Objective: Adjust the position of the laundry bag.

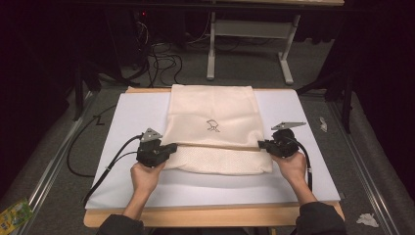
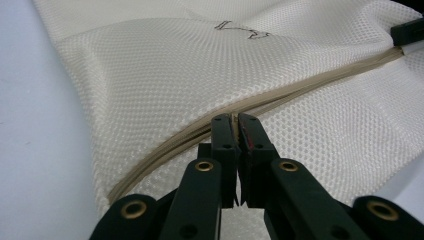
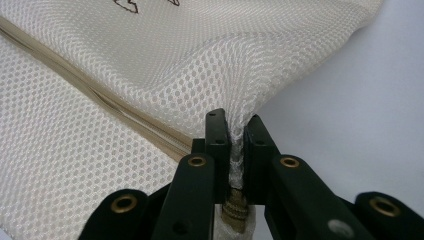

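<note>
High view: both grippers clamped on a mesh bag (image 1: 213, 120), one at each end of its tan trim.

Landmark is the tan trim line (image 1: 215, 146) across the bag, which lies centred on the white mat (image 1: 127, 117). At the line's left end the left gripper (image 1: 170, 147) has its jaws closed on the trim edge; the left gripper view confirms trim pinched between the pads. At the right end the right gripper (image 1: 261, 144) is closed on bunched mesh and the trim's end. The small dark logo (image 1: 213, 125) sits beyond the line, mid-width. Likely a fold or lift of that edge: raise both ends together, keep tension even along the trim, and don't pull sideways or the mesh slips out.
</note>
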`<state>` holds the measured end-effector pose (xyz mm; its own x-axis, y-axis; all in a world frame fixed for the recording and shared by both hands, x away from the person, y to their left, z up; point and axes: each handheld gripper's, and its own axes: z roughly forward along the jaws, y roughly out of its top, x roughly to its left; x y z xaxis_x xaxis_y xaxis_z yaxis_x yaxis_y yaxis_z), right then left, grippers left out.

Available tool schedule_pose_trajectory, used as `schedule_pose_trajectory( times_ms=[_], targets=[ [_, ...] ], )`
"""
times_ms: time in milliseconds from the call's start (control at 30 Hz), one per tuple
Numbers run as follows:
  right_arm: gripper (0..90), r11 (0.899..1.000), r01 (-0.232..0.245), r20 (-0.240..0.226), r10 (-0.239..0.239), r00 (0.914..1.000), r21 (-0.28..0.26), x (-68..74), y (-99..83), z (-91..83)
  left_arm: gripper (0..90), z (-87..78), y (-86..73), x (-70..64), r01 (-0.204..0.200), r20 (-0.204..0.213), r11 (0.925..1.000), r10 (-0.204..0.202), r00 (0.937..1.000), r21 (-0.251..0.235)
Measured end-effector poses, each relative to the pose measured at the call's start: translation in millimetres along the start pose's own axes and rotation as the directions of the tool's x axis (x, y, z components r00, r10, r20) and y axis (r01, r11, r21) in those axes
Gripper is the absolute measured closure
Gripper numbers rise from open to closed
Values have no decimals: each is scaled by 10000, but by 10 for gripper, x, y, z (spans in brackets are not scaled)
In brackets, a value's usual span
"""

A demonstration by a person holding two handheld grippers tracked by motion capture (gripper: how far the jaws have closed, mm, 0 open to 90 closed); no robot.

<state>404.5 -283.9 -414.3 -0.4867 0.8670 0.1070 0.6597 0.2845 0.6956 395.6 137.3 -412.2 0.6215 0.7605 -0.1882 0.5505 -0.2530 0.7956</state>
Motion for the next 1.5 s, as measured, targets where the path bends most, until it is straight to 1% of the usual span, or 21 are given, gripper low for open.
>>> schedule_pose_trajectory(
  times_ms=[167,200,233,267,367,567,733,867,967,1000,1067,1133,1233,1400,1467,1500],
  targets=[
    [856,10000,38,13,-38,10000,26,-12,3,6,871,-37,-11,49,105,-68,9999,-106,9999,-50],
    [856,10000,-30,-19,30,10000,35,-13,1,4,871,-37,-15,51,124,-84,9999,-125,9999,-50],
    [856,10000,-10,16,10,10000,31,-13,2,6,871,-40,-19,57,104,-113,9999,-105,9999,-35],
    [856,10000,77,47,-77,10000,40,-16,2,8,871,-40,-23,60,168,-91,9998,-168,9998,-60],
    [856,10000,-54,31,53,10000,44,-17,0,7,871,-43,-26,67,164,-95,9999,-164,9998,-41],
    [856,10000,-18,75,18,10000,44,-26,2,6,871,-73,-29,98,196,-176,9998,-197,9996,-71],
    [856,10000,30,101,-31,9999,50,-21,6,10,871,-71,-47,110,271,-152,9996,-272,9995,-46],
    [856,10000,5,88,-5,10000,34,-17,8,12,871,-74,-49,121,234,-134,9997,-234,9996,-5],
    [856,10000,75,86,-75,9999,45,-19,14,5,872,-73,-53,124,254,-135,9997,-253,9996,19],
    [856,9999,90,94,-91,9999,44,-19,15,5,871,-74,-54,127,248,-192,9997,-248,9995,4],
    [856,9998,176,268,-179,9995,109,-21,17,5,872,-92,-61,150,373,-196,9993,-373,9991,-32],
    [856,9999,53,223,-55,9997,116,-32,13,-3,871,-101,-69,165,416,-190,9991,-416,9990,-27],
    [856,9999,135,248,-137,9996,89,-27,20,3,872,-109,-74,176,414,-222,9991,-414,9989,-1],
    [856,9999,100,240,-102,9997,96,-28,23,9,871,-107,-78,188,452,-182,9990,-453,9988,-30],
    [856,9999,118,246,-120,9996,74,-34,24,6,871,-108,-80,188,452,-228,9990,-452,9987,-17],
    [856,9999,134,321,-137,9994,98,-29,23,7,871,-111,-83,194,506,-206,9987,-507,9985,-56]
  ],
)
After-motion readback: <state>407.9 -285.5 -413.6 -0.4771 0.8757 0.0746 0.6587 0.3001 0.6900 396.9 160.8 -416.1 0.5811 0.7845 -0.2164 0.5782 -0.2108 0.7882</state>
